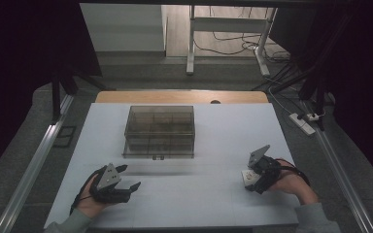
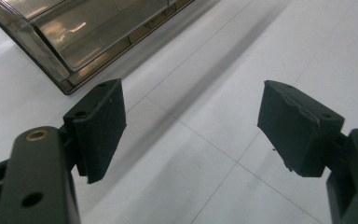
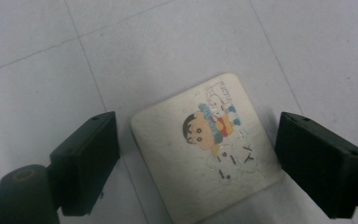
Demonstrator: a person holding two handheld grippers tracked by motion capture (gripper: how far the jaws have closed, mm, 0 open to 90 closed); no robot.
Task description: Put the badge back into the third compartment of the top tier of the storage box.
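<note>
The right gripper [image 3: 198, 158] is held low over the desk near its right edge, jaws spread to either side of a small white eraser [image 3: 205, 147] with a cartoon print on top. The eraser lies flat between the pads [image 3: 86, 163] — a gap is seen on the left side, while on the right the pad stands at the eraser's edge and contact cannot be told. Nothing is pinched yet.

In the high view the right gripper [image 1: 250, 181] is seen tilted down over the eraser [image 1: 247, 175], toward the near right corner of the desk [image 1: 213, 194].

The left gripper [image 1: 127, 177] is rested by the near left corner, jaws spread and empty, pointed toward a clear compartment box [image 1: 159, 131] standing at the middle of the desk, nearer the far edge. Its lid appears shut; this is judged only from the smooth top.

Step in hand, as judged: the grasp of the eraser — approach done, closure not finished.

Next move calls for the jaws to be pressed squarely on the two opposite sides, the eraser kept centred so it is not twisted out, then a straight lift.
</note>
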